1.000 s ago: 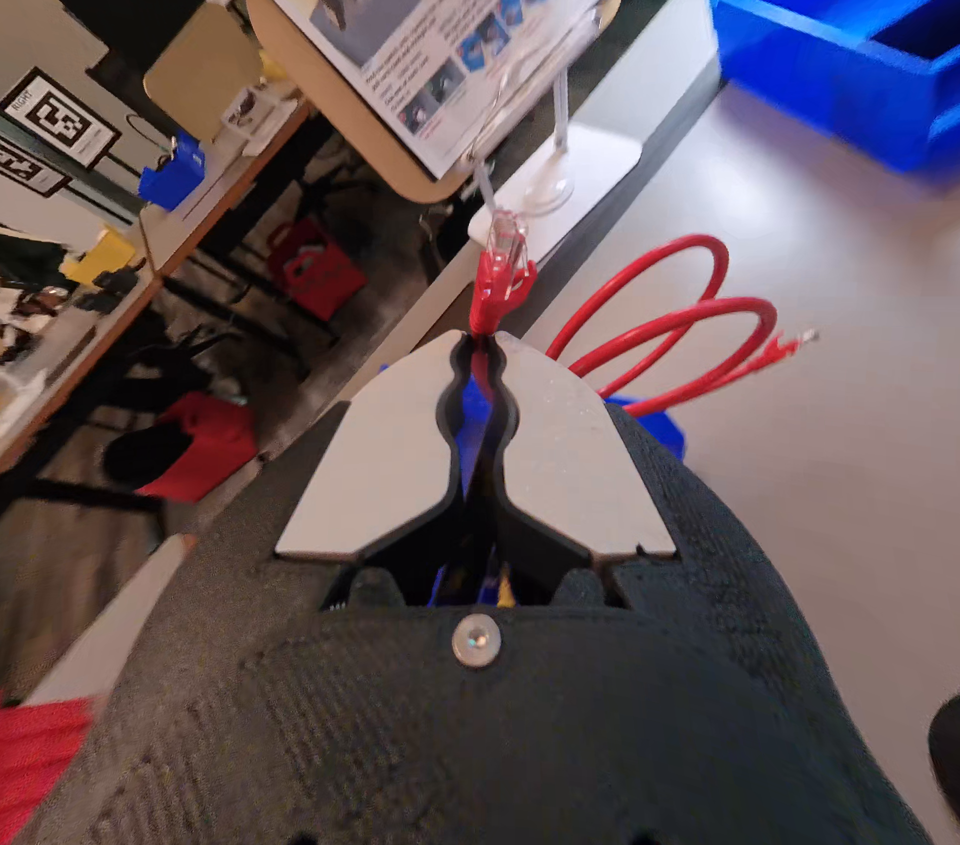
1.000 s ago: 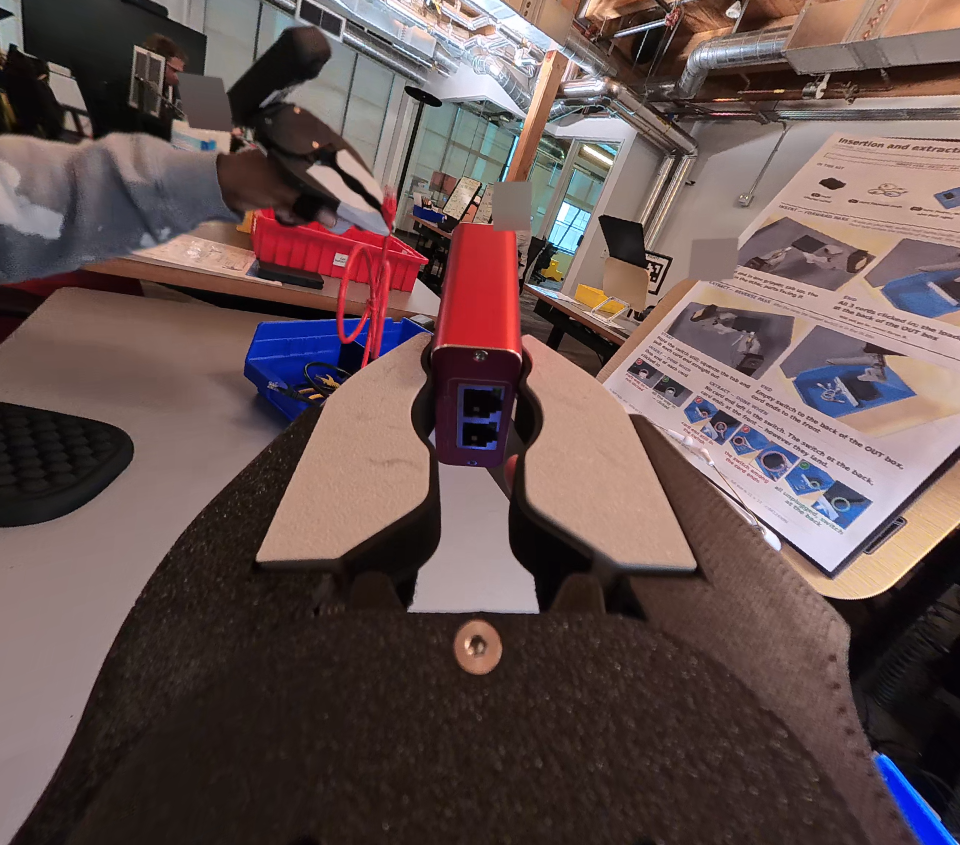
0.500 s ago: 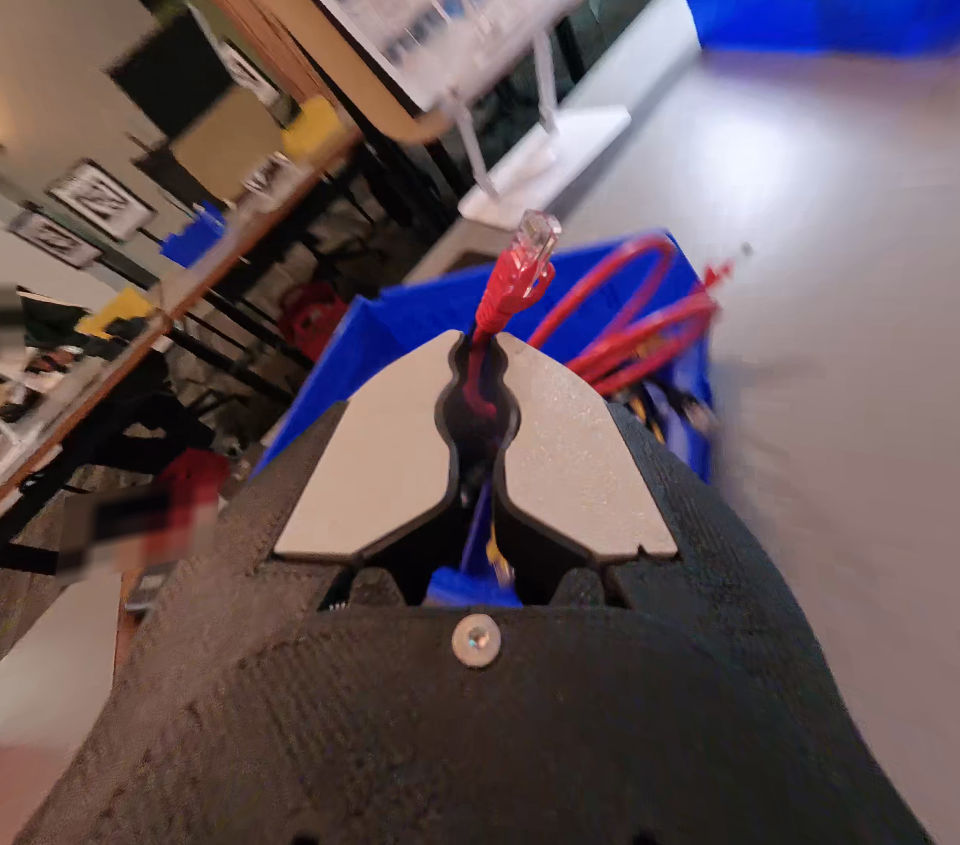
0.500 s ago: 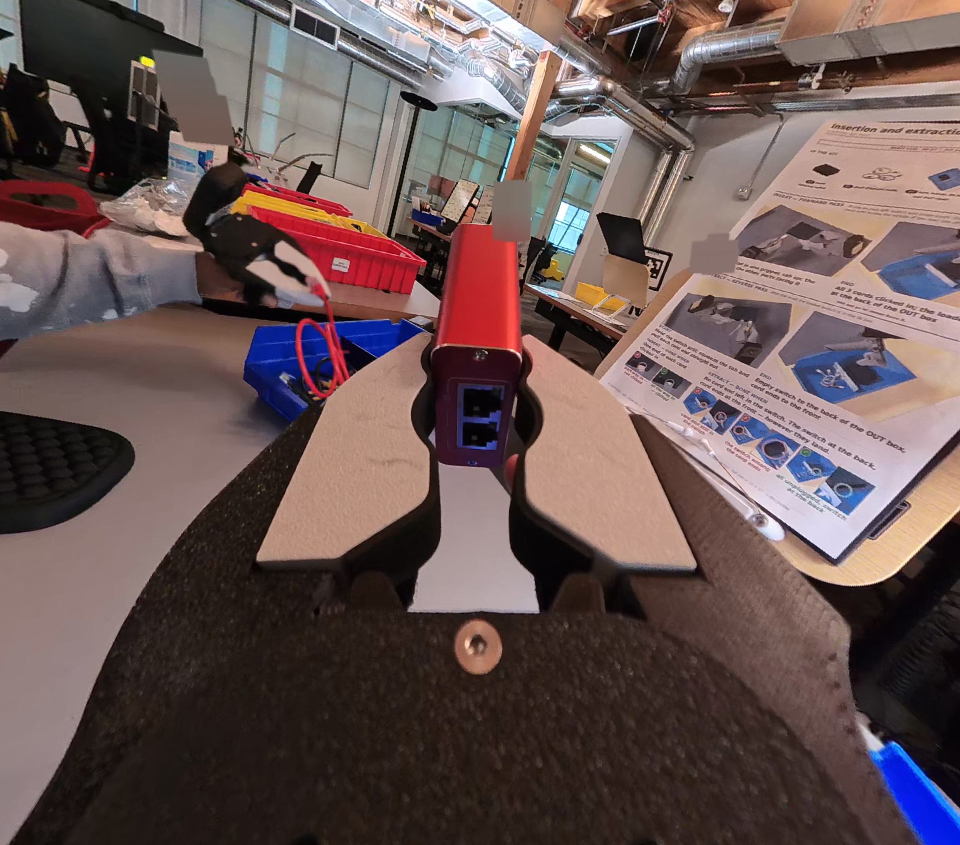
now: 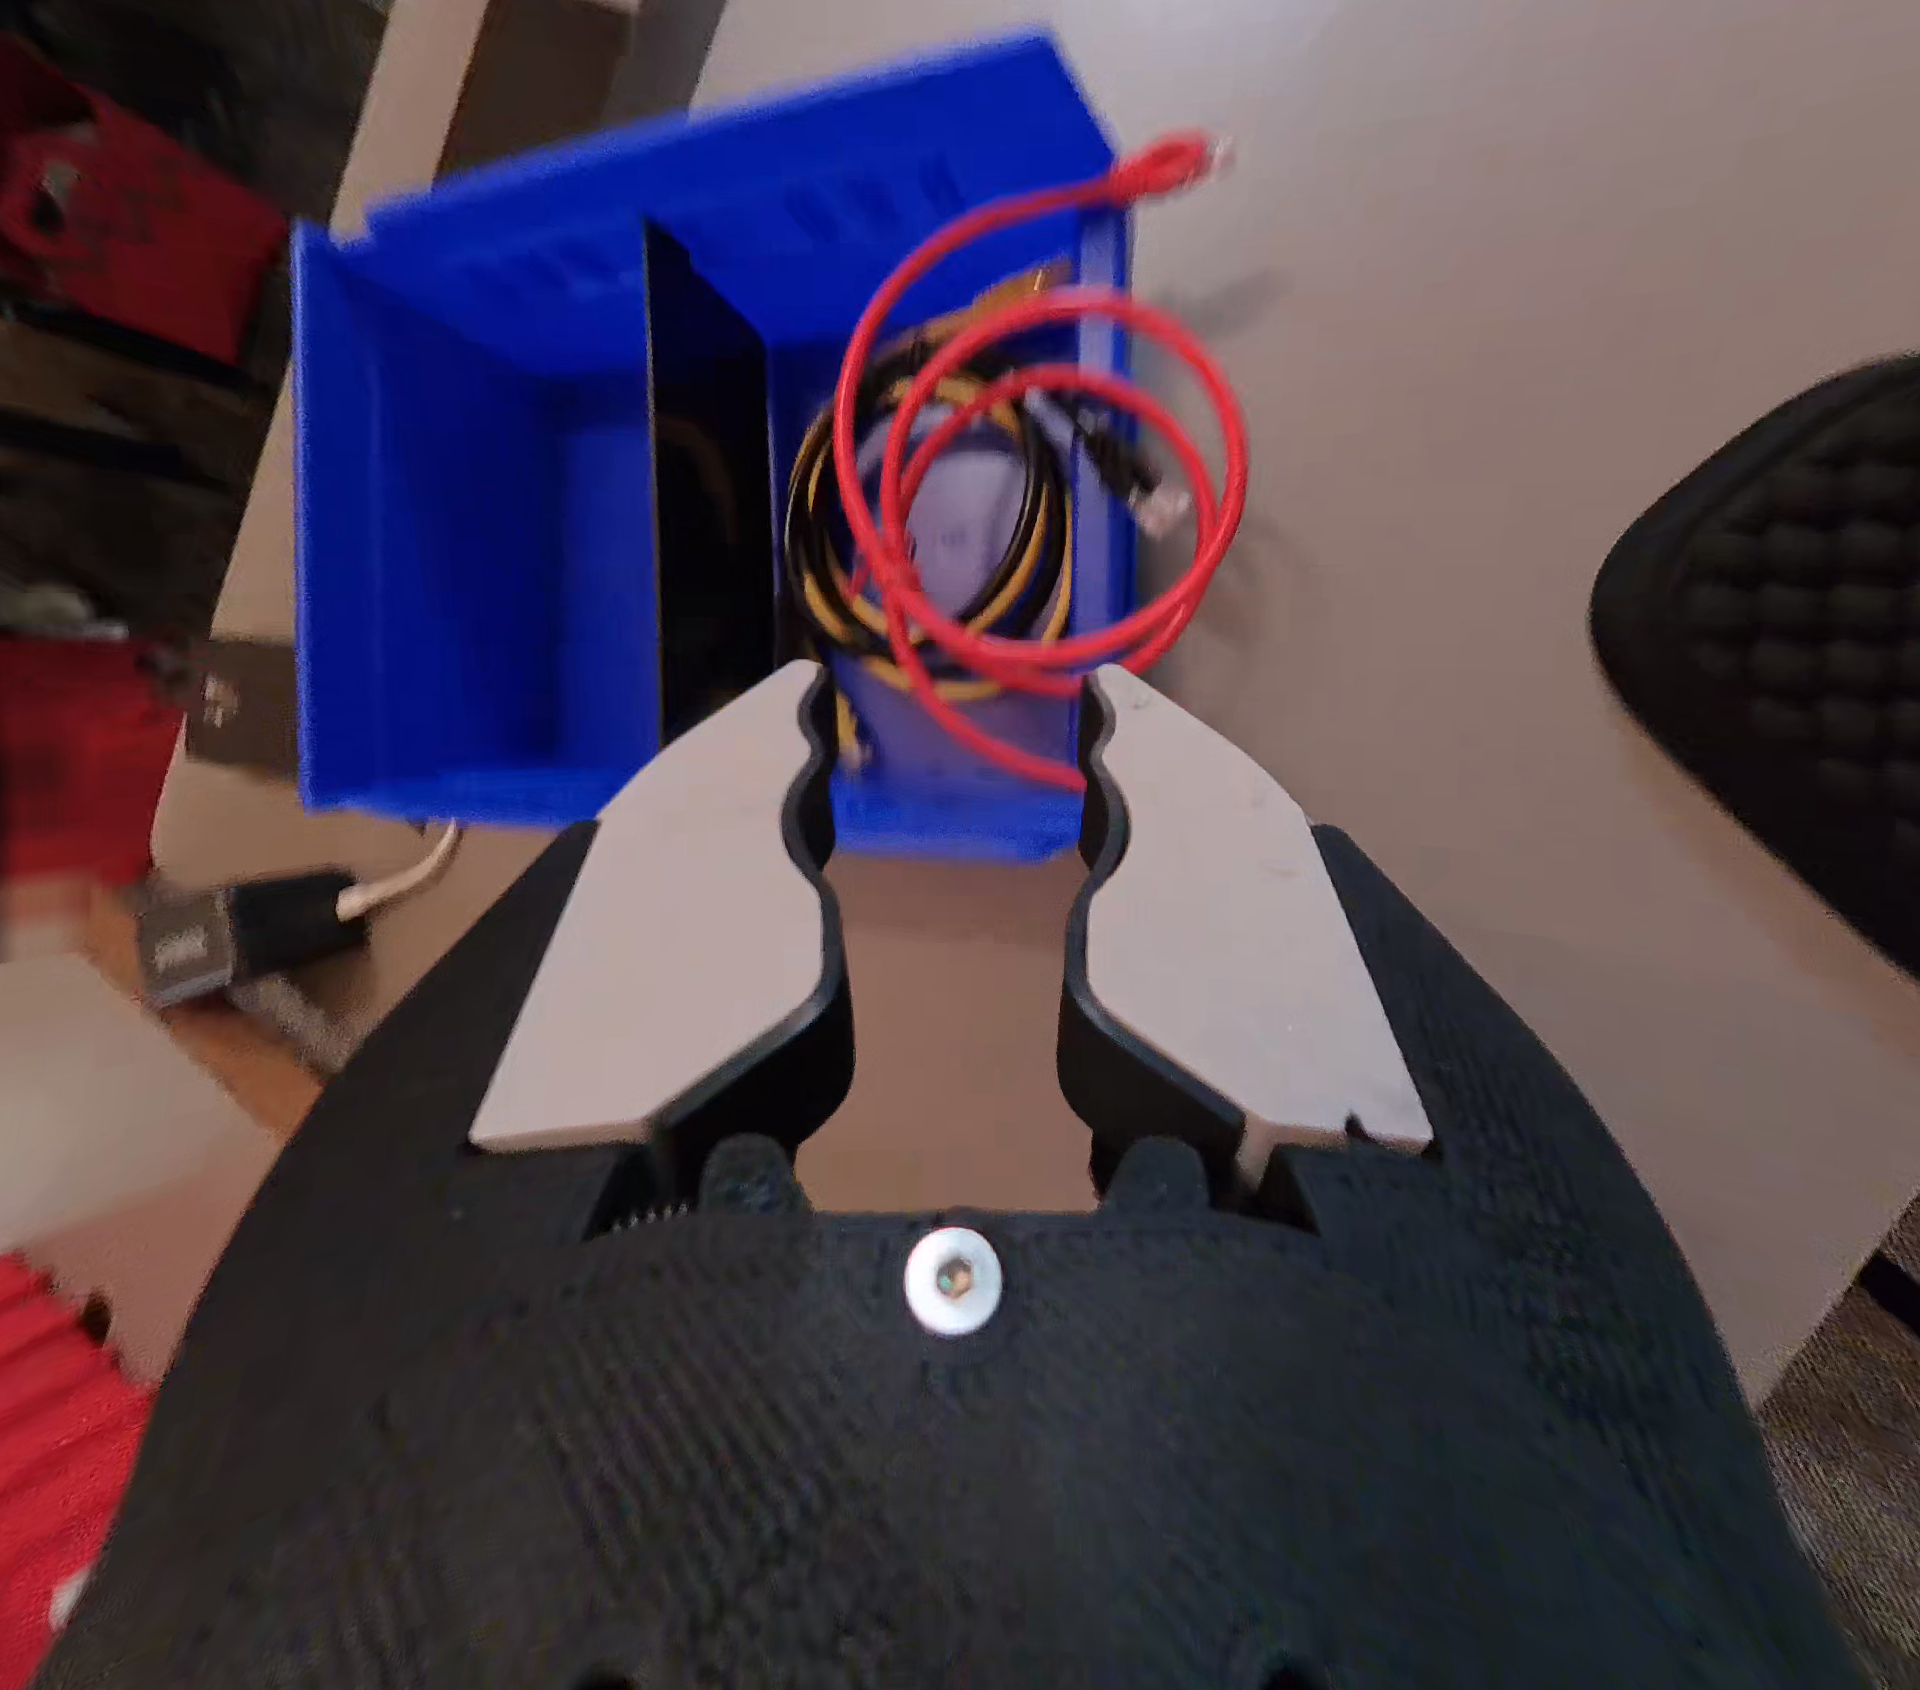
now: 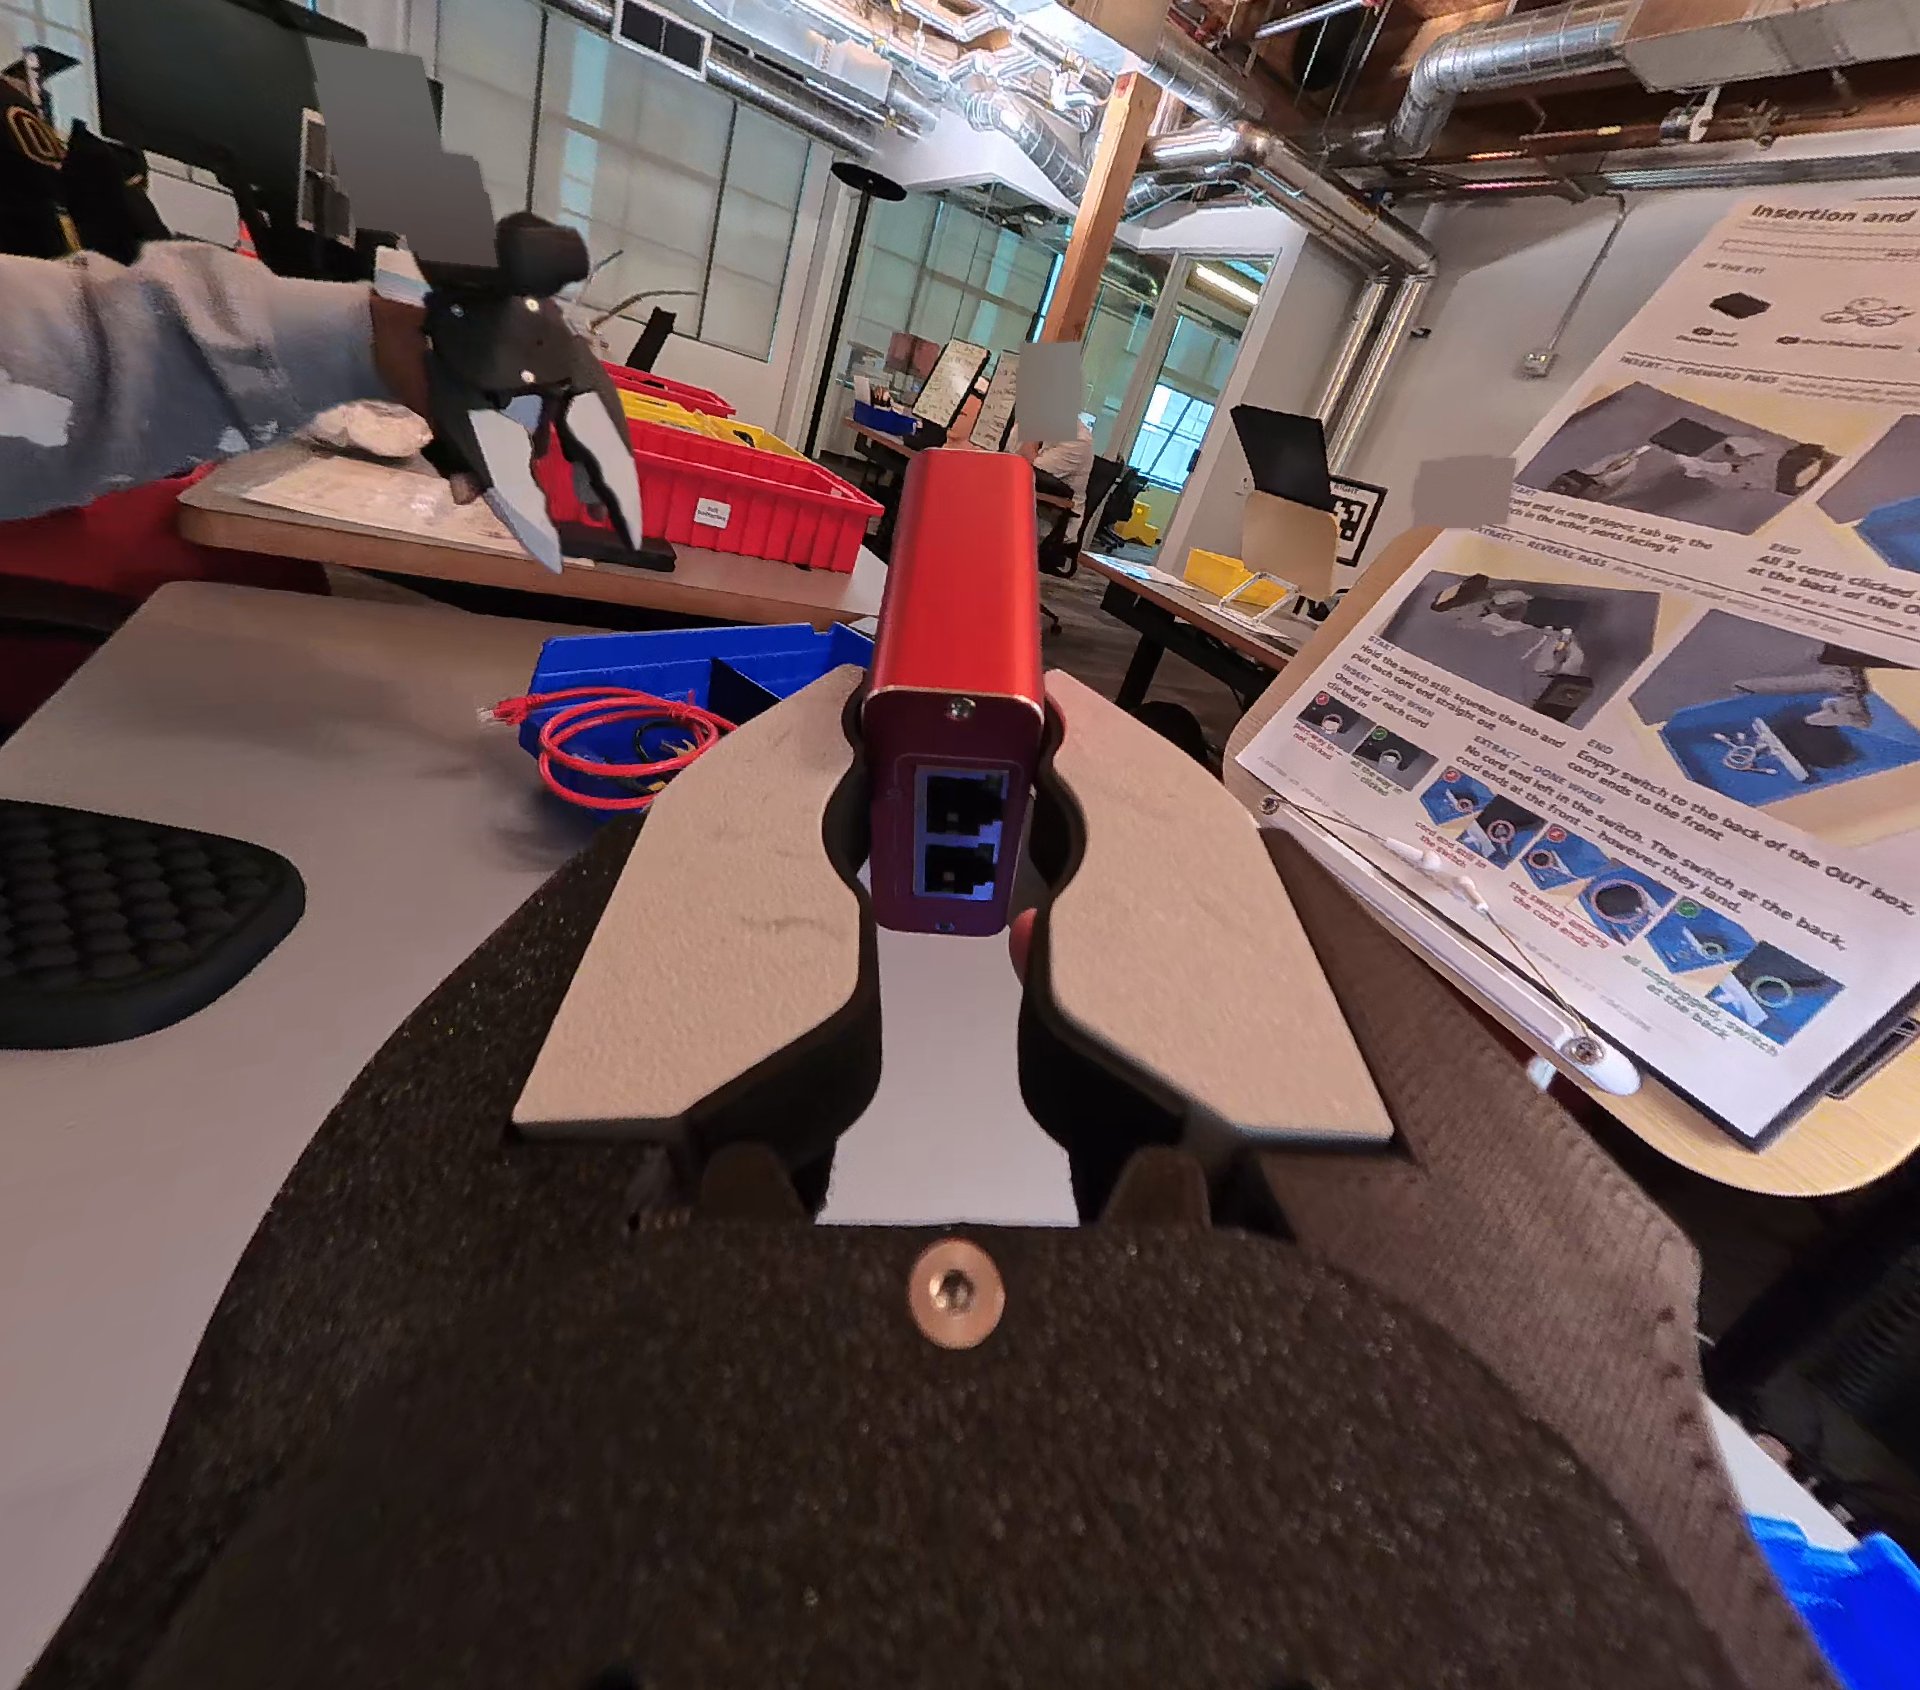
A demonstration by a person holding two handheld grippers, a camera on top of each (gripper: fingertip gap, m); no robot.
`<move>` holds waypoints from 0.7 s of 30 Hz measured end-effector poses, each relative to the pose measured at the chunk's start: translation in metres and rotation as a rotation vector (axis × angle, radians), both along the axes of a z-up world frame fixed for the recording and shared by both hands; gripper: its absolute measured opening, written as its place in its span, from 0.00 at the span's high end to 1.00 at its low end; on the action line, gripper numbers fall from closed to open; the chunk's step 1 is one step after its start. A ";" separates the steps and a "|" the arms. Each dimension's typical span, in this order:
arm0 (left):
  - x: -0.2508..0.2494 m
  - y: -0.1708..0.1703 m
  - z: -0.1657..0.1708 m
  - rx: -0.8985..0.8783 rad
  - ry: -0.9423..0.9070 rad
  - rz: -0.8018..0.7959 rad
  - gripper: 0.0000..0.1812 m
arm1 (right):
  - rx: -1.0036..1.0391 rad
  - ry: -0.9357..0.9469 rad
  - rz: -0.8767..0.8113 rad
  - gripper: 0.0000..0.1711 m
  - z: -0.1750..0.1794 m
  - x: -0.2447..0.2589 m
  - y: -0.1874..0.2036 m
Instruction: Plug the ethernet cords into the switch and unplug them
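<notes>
blue bin (image 5: 457, 497): red cord (image 5: 1060, 487) + blk/yel cords | L fingers (image 5: 951, 710) wide, empty | R fingers (image 6: 951, 710) holding switch (image 6: 956, 674)

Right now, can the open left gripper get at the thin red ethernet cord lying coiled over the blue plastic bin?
Probably yes. The left gripper is open above the red ethernet cord, which lies on top of the blue plastic bin; nothing covers it.
</notes>
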State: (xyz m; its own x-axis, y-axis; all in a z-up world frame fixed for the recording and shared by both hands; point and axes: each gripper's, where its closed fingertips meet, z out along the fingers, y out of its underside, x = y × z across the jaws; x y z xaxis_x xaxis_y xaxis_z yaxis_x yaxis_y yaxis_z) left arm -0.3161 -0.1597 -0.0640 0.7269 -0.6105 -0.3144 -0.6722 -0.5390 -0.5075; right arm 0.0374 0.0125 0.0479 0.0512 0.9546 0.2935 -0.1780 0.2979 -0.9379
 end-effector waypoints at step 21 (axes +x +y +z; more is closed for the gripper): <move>0.071 0.119 -0.120 -0.284 0.250 -0.420 0.85 | -0.030 -0.052 -0.031 0.85 -0.020 -0.001 0.021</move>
State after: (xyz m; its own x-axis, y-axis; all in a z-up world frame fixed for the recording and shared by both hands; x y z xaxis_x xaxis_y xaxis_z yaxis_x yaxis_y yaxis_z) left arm -0.2452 -0.0410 -0.1839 0.3275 -0.9172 -0.2271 -0.9398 -0.2912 -0.1790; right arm 0.0360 0.0335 0.0281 0.0665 0.9613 0.2674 -0.1201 0.2737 -0.9543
